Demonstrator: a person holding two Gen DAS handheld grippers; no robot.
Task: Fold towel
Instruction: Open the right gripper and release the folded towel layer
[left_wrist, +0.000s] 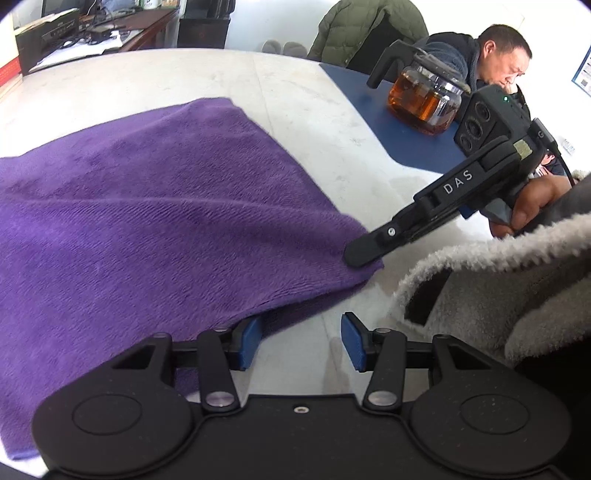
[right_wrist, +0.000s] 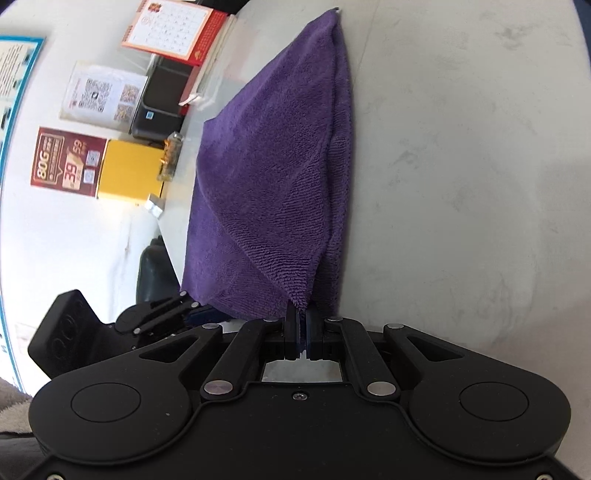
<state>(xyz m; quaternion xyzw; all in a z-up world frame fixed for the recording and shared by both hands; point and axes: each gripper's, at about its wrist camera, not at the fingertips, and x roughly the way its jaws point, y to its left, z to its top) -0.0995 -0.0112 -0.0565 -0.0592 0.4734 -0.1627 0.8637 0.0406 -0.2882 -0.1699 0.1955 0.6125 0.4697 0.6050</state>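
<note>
On pale stone table (right_wrist: 461, 166), right gripper (right_wrist: 303, 325) pinches ribbed purple towel (right_wrist: 273, 177).

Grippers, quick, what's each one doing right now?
Left gripper: open, holding nothing.
Right gripper: shut on a corner of the purple towel.

Purple ribbed towel (left_wrist: 155, 206) on a mottled pale grey table (left_wrist: 306, 96), blue-padded black left tongs (left_wrist: 301, 345)

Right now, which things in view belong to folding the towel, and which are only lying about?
Belong to the job:
- purple towel
- right gripper, shut on a towel corner
- left gripper, open, its left finger at the towel's edge
- white table under the towel

Lying about:
- glass teapot
- blue mat
- yellow box
- green jacket
</note>
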